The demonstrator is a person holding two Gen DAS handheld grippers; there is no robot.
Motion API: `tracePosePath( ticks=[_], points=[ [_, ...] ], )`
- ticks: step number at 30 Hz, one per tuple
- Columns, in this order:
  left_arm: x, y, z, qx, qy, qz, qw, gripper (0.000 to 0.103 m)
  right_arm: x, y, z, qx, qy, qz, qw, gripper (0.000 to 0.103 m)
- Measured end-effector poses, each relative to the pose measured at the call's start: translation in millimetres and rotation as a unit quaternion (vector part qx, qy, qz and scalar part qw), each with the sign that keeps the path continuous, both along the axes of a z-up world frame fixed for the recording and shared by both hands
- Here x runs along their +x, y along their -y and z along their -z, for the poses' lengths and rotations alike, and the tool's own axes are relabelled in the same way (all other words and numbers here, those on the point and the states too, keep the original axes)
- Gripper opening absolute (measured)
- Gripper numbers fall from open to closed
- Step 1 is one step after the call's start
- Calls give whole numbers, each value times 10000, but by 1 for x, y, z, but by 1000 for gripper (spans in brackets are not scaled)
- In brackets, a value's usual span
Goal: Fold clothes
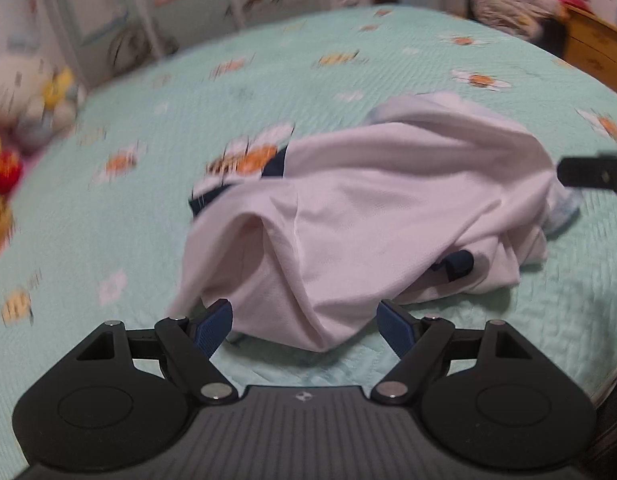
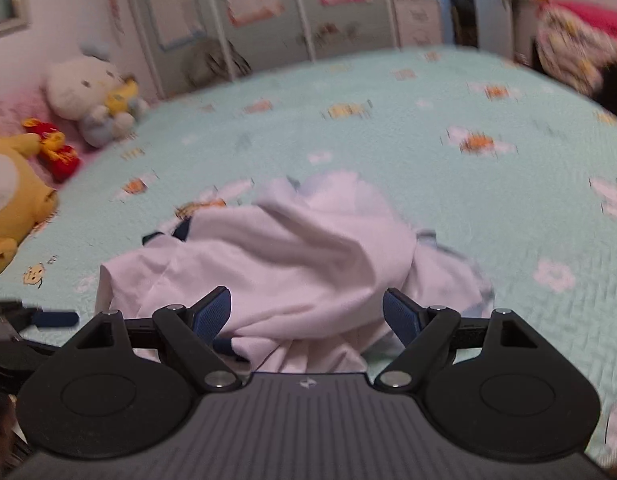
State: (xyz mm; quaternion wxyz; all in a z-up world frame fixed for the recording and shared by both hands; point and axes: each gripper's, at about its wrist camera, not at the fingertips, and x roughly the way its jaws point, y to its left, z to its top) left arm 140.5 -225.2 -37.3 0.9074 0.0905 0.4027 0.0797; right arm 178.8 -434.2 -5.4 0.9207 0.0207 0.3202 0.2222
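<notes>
Both the left tool (image 1: 304, 330) and right tool (image 2: 307, 322) hang released, holding nothing, just over the crumpled white shirt (image 1: 360, 216) lying on the bed (image 1: 108, 240). Pinching several layers together would likely spoil the fold. The heap shows no clear long axis.

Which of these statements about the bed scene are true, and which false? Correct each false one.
1. The white garment lies crumpled on the bed. True.
2. The left gripper is shut on the garment. False: its jaws stand open.
3. The bedspread is plain red. False: it is pale green with flowers and bees.
4. Plush toys sit at the bed's left edge. True.
5. The right gripper is open. True.
</notes>
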Motion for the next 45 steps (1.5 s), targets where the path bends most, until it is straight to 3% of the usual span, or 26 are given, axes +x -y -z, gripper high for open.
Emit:
tracePosePath(
  ticks=[2,8,14,20,25,28,29,30,32,35,40,45],
  points=[
    [-4,9,4,103,47,304,9995,82,1,-1,8,-201,26,-29,9998,83],
    [-8,33,12,306,213,991,9944,83,-3,3,22,71,215,-248,9994,83],
    [-2,37,27,626,91,853,9943,83,-13,-7,30,-269,757,-682,9944,83],
    [-1,42,44,1371,71,962,9859,83,-13,-4,50,-429,678,-810,9935,83],
    [16,51,61,1474,-98,1231,9813,82,-15,-10,65,-645,591,-904,9921,83],
    [29,55,72,1624,-151,1360,9772,69,-14,-11,72,-687,500,-884,9925,83],
    [35,51,75,1593,-238,1324,9780,44,-13,-11,74,-691,471,-867,9927,83],
    [42,45,73,1450,-338,1213,9814,11,-13,-10,74,-693,450,-854,9929,83],
    [51,28,61,968,-423,990,9895,7,-13,-9,74,-679,463,-849,9930,83],
    [48,0,25,-36,56,909,9958,4,-13,-7,72,-626,501,-847,9932,83],
    [66,-22,-7,98,448,322,9984,1,-10,-11,76,-636,513,-884,9927,83],
    [83,-30,-30,-179,678,107,9975,1,-18,-26,79,-965,804,-1197,9848,83]
  ],
)
